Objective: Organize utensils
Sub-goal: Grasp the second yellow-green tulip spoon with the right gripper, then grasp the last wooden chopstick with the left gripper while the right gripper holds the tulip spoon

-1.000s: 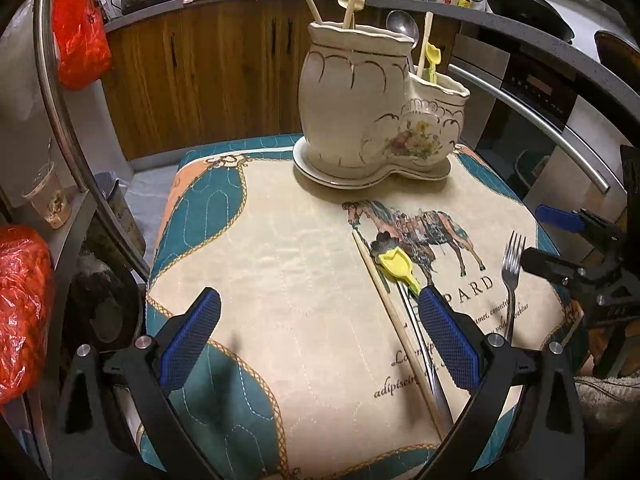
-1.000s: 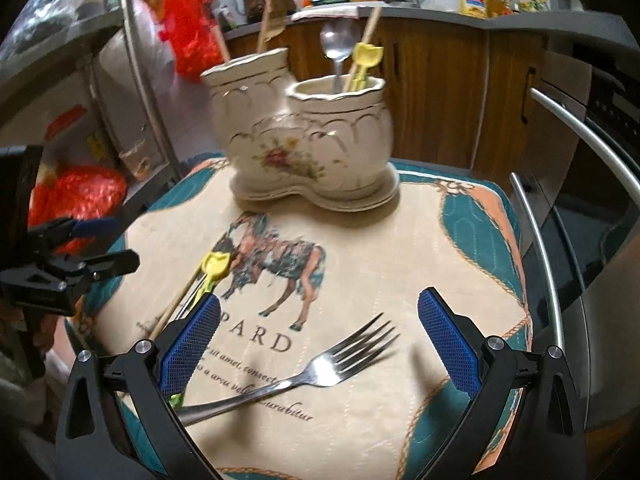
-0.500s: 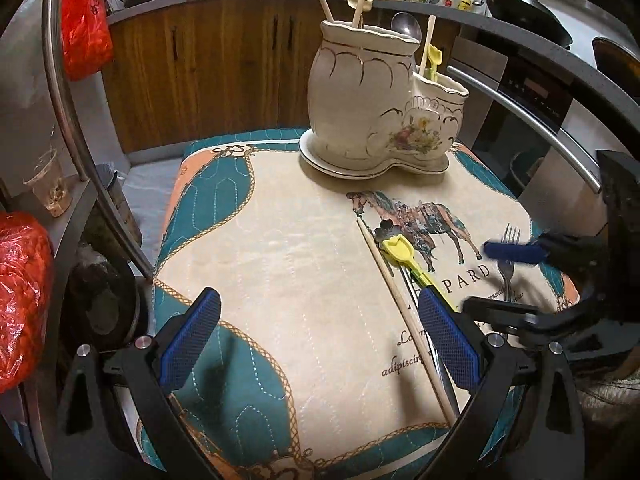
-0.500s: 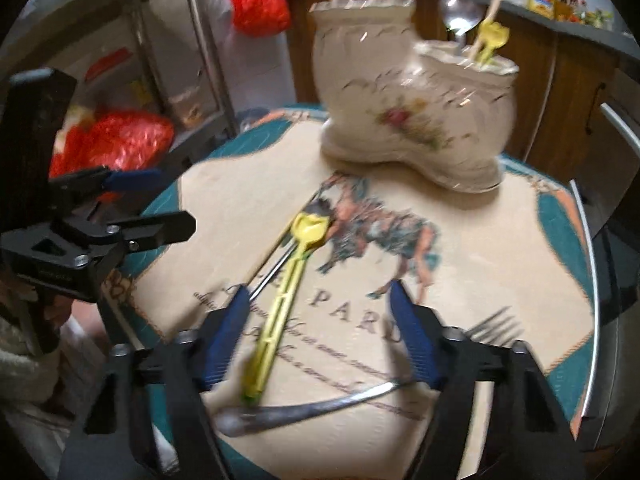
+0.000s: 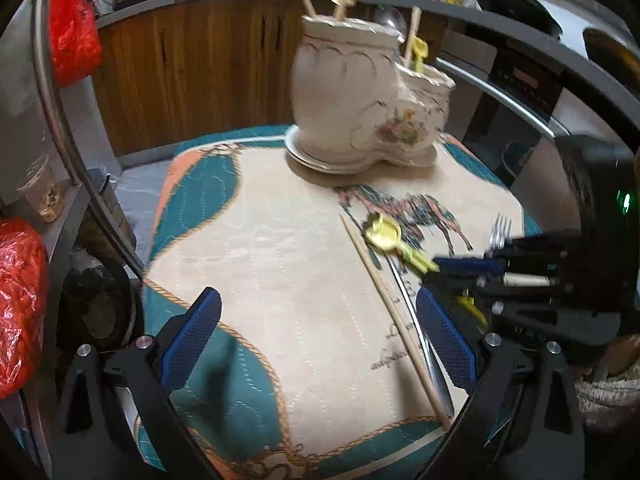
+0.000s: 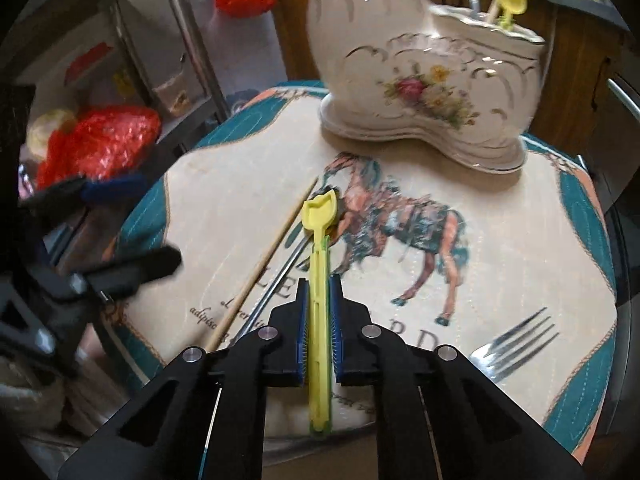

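My right gripper (image 6: 319,340) is shut on the handle of a yellow plastic spoon (image 6: 319,248) that lies on the horse-print mat (image 6: 500,264); the spoon (image 5: 386,236) also shows in the left wrist view. A wooden chopstick (image 6: 260,268) and a metal utensil (image 6: 280,276) lie just left of it. A steel fork (image 6: 520,340) lies at the right. The boot-shaped ceramic holder (image 6: 420,72) stands at the back with utensils in it. My left gripper (image 5: 316,336) is open and empty over the mat's near left part (image 5: 280,280).
Red plastic bags (image 5: 72,24) hang and sit at the left by a metal rack (image 5: 60,120). Wooden cabinets (image 5: 200,72) and an oven with a bar handle (image 5: 500,96) stand behind the small table. The right gripper's body (image 5: 560,280) fills the right edge.
My right gripper moved left over the yellow spoon and closed on its handle. My left gripper stayed open and shifted slightly.
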The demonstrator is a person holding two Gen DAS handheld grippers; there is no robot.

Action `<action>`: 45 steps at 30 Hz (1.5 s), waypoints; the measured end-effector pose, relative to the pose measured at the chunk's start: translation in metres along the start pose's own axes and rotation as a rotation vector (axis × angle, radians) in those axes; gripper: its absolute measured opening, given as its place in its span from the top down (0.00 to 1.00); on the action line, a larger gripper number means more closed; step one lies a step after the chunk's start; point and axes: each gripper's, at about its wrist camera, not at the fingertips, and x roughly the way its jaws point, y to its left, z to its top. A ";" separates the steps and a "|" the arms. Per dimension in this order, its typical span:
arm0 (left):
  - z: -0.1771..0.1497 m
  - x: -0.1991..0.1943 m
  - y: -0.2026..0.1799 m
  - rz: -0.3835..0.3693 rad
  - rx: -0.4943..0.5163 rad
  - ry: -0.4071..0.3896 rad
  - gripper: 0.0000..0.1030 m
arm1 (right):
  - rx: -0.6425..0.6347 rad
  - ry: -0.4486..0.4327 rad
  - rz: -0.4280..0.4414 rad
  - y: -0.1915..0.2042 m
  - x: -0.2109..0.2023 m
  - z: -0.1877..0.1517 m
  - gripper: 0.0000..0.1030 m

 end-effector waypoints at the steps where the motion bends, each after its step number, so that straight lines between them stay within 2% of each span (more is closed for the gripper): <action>1: 0.000 0.003 -0.004 -0.005 0.007 0.012 0.12 | 0.014 -0.018 0.001 -0.004 -0.004 0.000 0.89; 5: 0.001 0.014 -0.018 -0.024 0.035 0.053 0.25 | 0.043 -0.071 0.006 -0.015 -0.019 0.000 0.89; 9: 0.005 0.027 -0.029 -0.021 0.044 0.094 0.48 | 0.047 -0.100 -0.004 -0.019 -0.026 -0.002 0.89; 12: 0.005 0.033 -0.035 -0.026 0.051 0.108 0.51 | 0.042 -0.125 -0.006 -0.021 -0.030 -0.004 0.89; 15: 0.005 0.039 -0.038 -0.022 0.055 0.134 0.66 | 0.039 -0.138 0.000 -0.023 -0.034 -0.007 0.89; 17: 0.005 0.044 -0.040 -0.012 0.058 0.149 0.72 | 0.042 -0.143 0.008 -0.026 -0.034 -0.008 0.89; 30: 0.023 0.063 -0.056 0.107 0.128 0.160 0.75 | 0.055 -0.164 0.031 -0.036 -0.041 -0.015 0.89; 34: 0.021 0.061 -0.054 0.101 0.121 0.157 0.95 | 0.058 -0.172 0.031 -0.038 -0.044 -0.017 0.89; 37: 0.021 0.059 -0.043 0.089 0.085 0.149 0.95 | 0.068 -0.179 0.034 -0.040 -0.046 -0.017 0.89; 40: 0.018 0.055 -0.031 0.047 0.034 0.134 0.96 | 0.086 -0.188 0.041 -0.043 -0.048 -0.016 0.89; 43: 0.016 0.046 -0.021 0.015 0.008 0.102 0.95 | 0.097 -0.196 0.044 -0.045 -0.050 -0.015 0.89; 45: 0.016 0.033 -0.015 -0.021 -0.003 0.051 0.96 | 0.105 -0.212 0.044 -0.048 -0.054 -0.012 0.89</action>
